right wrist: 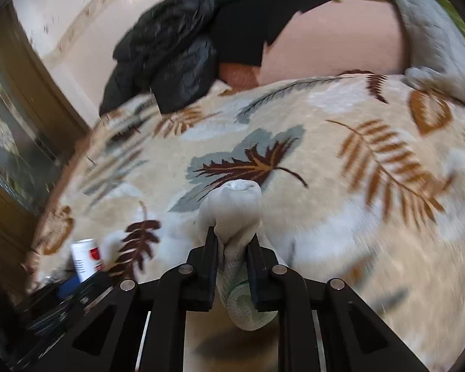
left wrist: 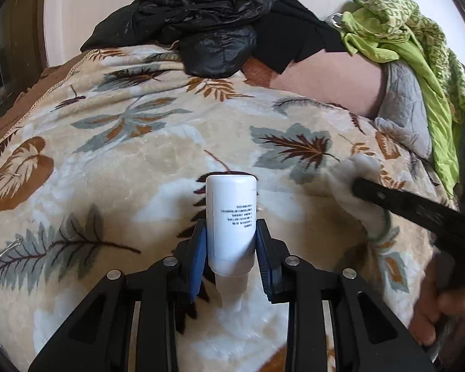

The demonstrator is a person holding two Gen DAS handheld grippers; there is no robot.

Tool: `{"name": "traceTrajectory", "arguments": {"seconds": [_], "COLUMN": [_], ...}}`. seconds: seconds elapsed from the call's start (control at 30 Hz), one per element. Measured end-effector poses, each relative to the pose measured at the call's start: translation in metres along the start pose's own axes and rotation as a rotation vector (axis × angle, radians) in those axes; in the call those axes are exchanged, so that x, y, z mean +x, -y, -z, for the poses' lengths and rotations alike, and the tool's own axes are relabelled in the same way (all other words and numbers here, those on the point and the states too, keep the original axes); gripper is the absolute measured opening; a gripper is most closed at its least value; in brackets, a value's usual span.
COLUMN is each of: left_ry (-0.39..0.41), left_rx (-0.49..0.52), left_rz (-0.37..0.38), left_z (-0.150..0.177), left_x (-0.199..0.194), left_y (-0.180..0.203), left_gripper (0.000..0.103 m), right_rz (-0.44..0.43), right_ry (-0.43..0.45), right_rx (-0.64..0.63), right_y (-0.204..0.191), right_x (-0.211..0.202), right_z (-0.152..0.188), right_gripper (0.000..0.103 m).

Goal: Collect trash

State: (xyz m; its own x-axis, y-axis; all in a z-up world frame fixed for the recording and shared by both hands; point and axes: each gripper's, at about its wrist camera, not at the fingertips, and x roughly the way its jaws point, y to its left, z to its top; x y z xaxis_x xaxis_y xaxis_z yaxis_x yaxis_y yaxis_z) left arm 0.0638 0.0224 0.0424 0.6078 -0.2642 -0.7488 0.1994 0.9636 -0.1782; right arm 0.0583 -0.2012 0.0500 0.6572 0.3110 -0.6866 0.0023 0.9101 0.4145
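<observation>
Covering the whole bed, a plush leaf-patterned blanket is the ground everything rests on. At its far edge lies a black puffer jacket, and to the right of that a crumpled green patterned cloth over a grey quilted pillow.

Nearer in, both tools are loaded. The left gripper has its blue pads clamped on a white plastic bottle, cap end toward the camera, printed label facing up, the base pointing out over the blanket. The right gripper has its jaws pinched tight on a white wad with a faint greenish print; it looks like a rolled sock or a bundle of tissue, though motion blur leaves that unsettled. Seen from the left camera, that wad sits just right of the bottle, with the person's hand on the handle below.

The pick-up step looks finished for these two pieces. The next move calls for carrying both to a bin, which neither view shows, and keeping the grips firm until they are over it.
</observation>
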Motion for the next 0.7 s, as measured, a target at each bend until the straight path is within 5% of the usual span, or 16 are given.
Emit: {"name": "traceTrajectory", "arguments": {"seconds": [0.37,0.7], "left_ry": [0.068,0.094], "left_rx": [0.141,0.177], "left_rz": [0.076,0.091], "left_z": [0.045,0.122], "left_x": [-0.082,-0.144], "left_y": [0.048,0.056], "left_gripper": [0.029,0.029], "right_rz": [-0.026,-0.011], "right_ry": [0.123,0.195], "right_rx": [0.019,0.015], "right_y": [-0.009,-0.014], "right_x": [-0.148,-0.207], "right_z": [0.093,0.164], "right_gripper": [0.017,0.017]}}
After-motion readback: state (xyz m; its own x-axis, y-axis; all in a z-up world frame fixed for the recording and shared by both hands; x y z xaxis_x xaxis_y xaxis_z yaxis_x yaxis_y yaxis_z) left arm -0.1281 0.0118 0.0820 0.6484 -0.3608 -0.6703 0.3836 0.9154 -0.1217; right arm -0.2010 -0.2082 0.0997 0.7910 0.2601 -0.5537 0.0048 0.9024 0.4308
